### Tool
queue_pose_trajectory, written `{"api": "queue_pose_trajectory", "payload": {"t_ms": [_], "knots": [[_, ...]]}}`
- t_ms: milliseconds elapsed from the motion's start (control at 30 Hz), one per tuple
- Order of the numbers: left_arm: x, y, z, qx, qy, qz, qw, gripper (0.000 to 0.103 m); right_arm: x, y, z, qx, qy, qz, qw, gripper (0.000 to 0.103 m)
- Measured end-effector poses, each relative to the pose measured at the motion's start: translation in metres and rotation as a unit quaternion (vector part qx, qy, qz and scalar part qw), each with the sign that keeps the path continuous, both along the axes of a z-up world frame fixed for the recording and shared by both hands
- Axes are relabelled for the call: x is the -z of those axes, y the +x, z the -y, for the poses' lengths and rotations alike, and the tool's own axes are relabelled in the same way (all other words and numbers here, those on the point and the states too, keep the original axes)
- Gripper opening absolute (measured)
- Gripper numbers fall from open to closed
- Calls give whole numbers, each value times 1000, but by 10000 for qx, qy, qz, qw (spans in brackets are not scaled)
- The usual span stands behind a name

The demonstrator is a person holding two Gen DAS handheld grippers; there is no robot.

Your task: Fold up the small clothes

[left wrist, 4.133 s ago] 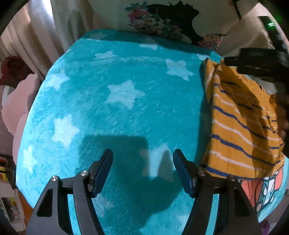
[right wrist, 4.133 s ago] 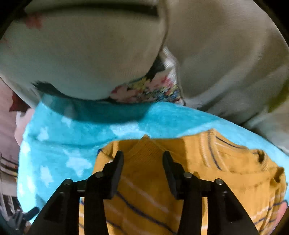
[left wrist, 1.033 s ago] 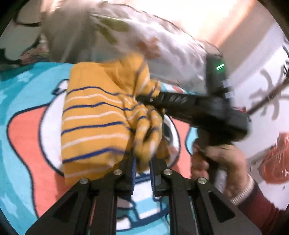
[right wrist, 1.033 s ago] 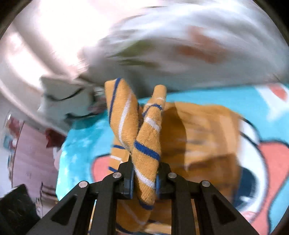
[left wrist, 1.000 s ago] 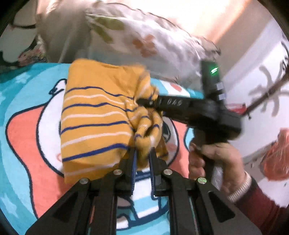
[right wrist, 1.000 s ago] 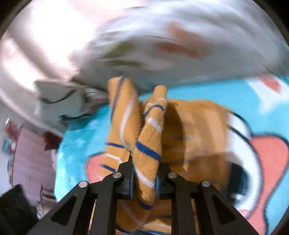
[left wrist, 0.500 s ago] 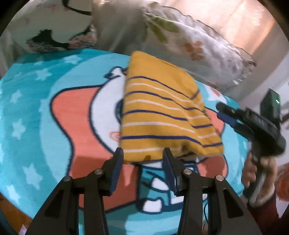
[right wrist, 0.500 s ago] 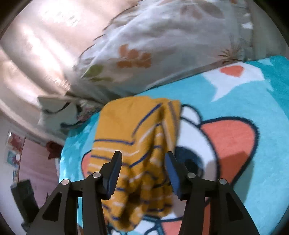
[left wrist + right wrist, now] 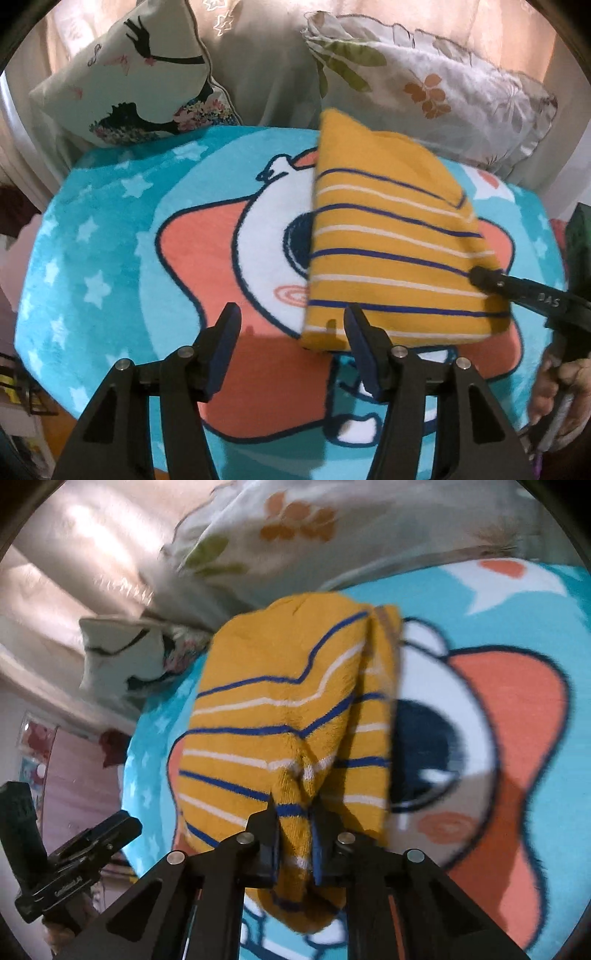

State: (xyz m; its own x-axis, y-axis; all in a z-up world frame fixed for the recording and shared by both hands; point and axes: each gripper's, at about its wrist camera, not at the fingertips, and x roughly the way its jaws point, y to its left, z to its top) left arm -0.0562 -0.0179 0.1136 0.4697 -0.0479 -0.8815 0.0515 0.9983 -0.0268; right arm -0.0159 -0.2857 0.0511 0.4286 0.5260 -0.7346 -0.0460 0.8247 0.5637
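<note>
A small yellow garment with blue and white stripes (image 9: 391, 243) lies folded on a turquoise cartoon blanket (image 9: 110, 258). My left gripper (image 9: 291, 328) is open and empty, just in front of the garment's near edge. My right gripper (image 9: 293, 819) is shut on a bunched fold of the garment (image 9: 280, 716) at its side edge. In the left wrist view the right gripper (image 9: 480, 277) shows as a dark tip at the garment's right edge.
Two pillows lean at the back: one with a black silhouette print (image 9: 136, 74), one with leaf prints (image 9: 424, 85). The blanket's front edge drops off near me. A pink wall and red items (image 9: 74, 760) lie beyond the bed's far side.
Both grippers let go of the garment and it dropped flat on the blanket. The left gripper stays open and drew back. The right gripper has shut again on the garment's side edge.
</note>
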Motion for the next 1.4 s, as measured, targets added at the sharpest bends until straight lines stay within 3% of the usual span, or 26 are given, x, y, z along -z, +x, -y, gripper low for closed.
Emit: {"api": "queue_pose_trajectory", "payload": {"t_ms": [133, 367, 433, 500, 533, 567, 633, 667, 767, 933, 1033, 1067, 1100, 1133, 1167, 1267, 1300, 1333, 1400], "knots": [[7, 2, 2, 26, 86, -94, 9999, 58, 18, -1, 10, 108, 62, -271, 9996, 13], [11, 5, -2, -16, 264, -174, 9995, 65, 21, 4, 6, 79, 180, -249, 9995, 16], [12, 8, -11, -60, 164, -217, 9996, 67, 20, 3, 10, 115, 355, -234, 9990, 19], [15, 16, -26, -114, -237, -265, 9993, 72, 7, -3, 14, 196, 489, 19, 9986, 23], [17, 21, -34, -111, -458, -261, 9985, 73, -1, -5, 15, 268, 513, 171, 9982, 32], [20, 29, -41, -94, -718, -233, 9971, 76, -8, -7, 18, 364, 512, 315, 9975, 50], [28, 44, -51, -22, -1080, -197, 9939, 77, -22, -6, 24, 633, 351, 562, 9958, 76], [34, 54, -54, 38, -1230, -222, 9921, 77, -24, -3, 24, 720, 242, 566, 9955, 79], [56, 85, -61, 229, -1746, -453, 9833, 78, -17, 18, 24, 846, 154, 397, 9955, 79], [81, 121, -46, 731, -2632, -806, 9586, 82, 14, 64, 8, 774, 48, 119, 9969, 79], [94, 131, -37, 835, -3201, -1220, 9358, 82, 33, 83, -5, 711, 234, -113, 9971, 75], [96, 132, -34, 849, -3295, -1335, 9308, 67, 38, 86, -7, 701, 384, -197, 9966, 62], [95, 131, -31, 894, -3444, -1392, 9241, 46, 40, 88, -9, 754, 546, -264, 9953, 59], [89, 128, -30, 889, -3435, -1369, 9249, 46, 41, 90, -9, 791, 826, -362, 9928, 48], [76, 125, -30, 899, -3325, -1225, 9308, 42, 39, 89, -8, 816, 924, -368, 9917, 43], [43, 119, -35, 851, -3206, -844, 9396, 40, 18, 85, -10, 755, 1171, -183, 9901, 39], [33, 120, -39, 708, -3066, -752, 9462, 40, 9, 83, -11, 724, 1199, -83, 9901, 39], [29, 121, -42, 570, -2968, -700, 9507, 42, 5, 79, -12, 713, 1184, -41, 9904, 39], [27, 124, -47, 301, -2669, -662, 9610, 61, 5, 78, -13, 744, 1020, -49, 9920, 39]]}}
